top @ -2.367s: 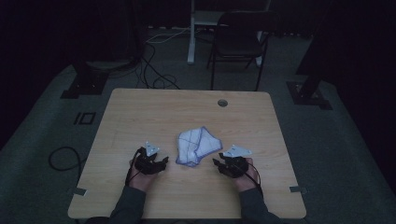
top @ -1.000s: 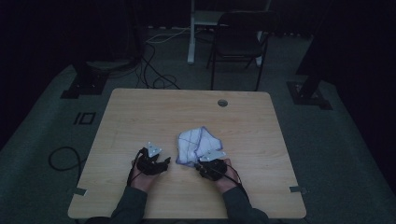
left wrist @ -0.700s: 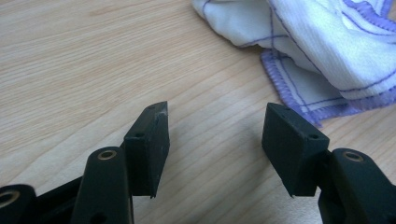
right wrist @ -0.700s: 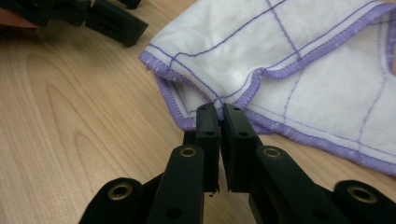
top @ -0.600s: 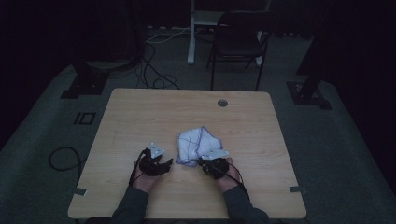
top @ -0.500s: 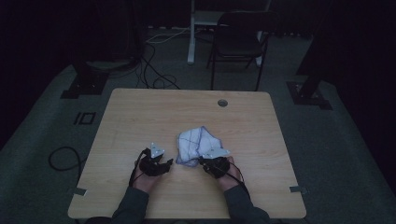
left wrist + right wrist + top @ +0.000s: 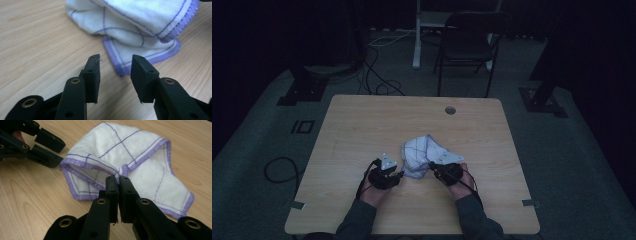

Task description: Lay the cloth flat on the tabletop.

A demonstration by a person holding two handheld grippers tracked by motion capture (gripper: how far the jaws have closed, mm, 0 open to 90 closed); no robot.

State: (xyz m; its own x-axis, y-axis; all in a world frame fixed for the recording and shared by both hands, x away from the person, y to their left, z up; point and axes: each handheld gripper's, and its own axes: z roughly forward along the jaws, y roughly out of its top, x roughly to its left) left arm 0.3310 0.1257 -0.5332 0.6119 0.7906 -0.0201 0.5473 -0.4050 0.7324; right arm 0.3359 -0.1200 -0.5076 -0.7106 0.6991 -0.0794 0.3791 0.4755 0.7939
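A white cloth with purple grid lines and a purple hem lies crumpled on the near middle of the wooden table. My right gripper is shut on a fold of the cloth's hem, jaws together, and holds that fold slightly raised. My left gripper points at the cloth's near left corner. Its jaws have just been closing and stand partly open. The purple hem corner lies on the wood at their tips, unpressed. The left gripper is also seen from the right gripper view, beside the hem.
A round cable hole sits near the table's far edge. A dark chair and floor cables lie beyond the table. Bare wood stretches to the left, right and far side of the cloth.
The right gripper came in from the right, shut on the cloth's hem and raised it a little. The left gripper edged right toward the cloth's corner.
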